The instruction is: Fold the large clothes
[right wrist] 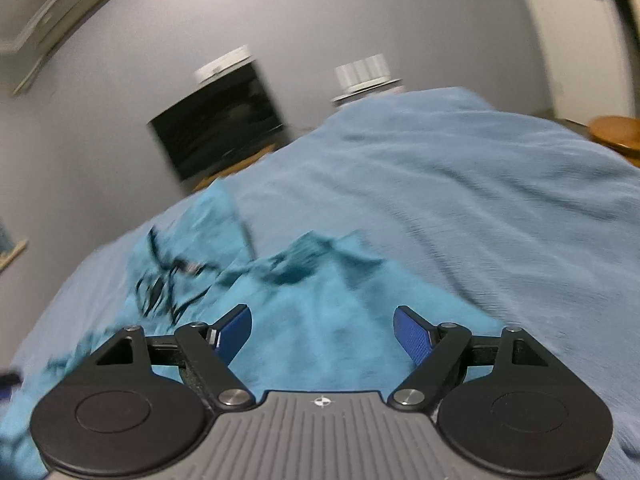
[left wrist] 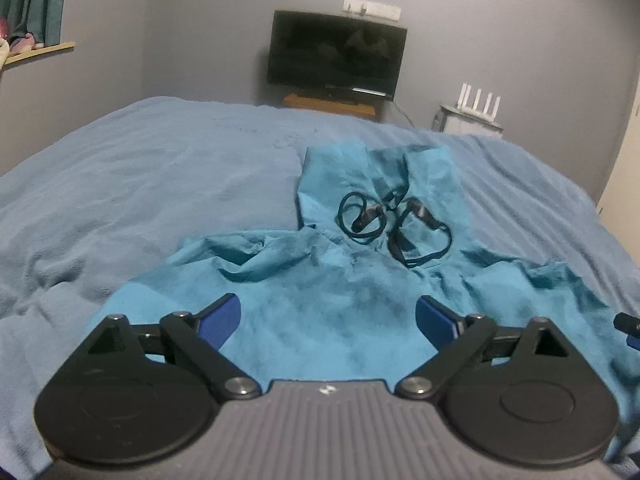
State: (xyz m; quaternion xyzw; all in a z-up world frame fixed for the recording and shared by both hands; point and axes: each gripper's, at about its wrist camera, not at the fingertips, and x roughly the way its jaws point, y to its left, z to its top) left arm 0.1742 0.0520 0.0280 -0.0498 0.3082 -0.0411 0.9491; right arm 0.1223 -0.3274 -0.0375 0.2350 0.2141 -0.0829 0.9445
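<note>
- Bedroom with grey walls, curtain (left wrist: 34, 0) far left, TV (left wrist: 336, 54) on the far wall, router (left wrist: 480, 102) to its right, and a big bed (left wrist: 140, 184) under a pale blue cover doing the job of a work surface.
- Left side of the bed is all bare cover, loads of room to lay a sleeve out or slide the whole thing over.
- Hoodie (left wrist: 320, 292), teal, lies flat-ish in the middle, hood (left wrist: 372, 176) pointing toward the TV, black drawstrings (left wrist: 396, 224) looped in a tangle on the chest.
- Left gripper (left wrist: 328, 320) hangs over the body of the hoodie, jaws spread wide, nothing in them, cloth just lying below.
- Right gripper (right wrist: 322, 332) is over the hoodie's right part, jaws also well apart and empty. That view is blurry, so don't trust it for fine detail.
- Step-wise I'd say we're between grabs: garment spread but rumpled, no tidy fold visible yet.
- Next move probably wants each gripper to pinch an outer edge, shoulder or sleeve, and bring it across the middle. Strings may snag, worth watching.
- Right of the hoodie there's more open cover before the bed edge; a wooden stool (right wrist: 618, 134) sits beyond it, well clear.
</note>
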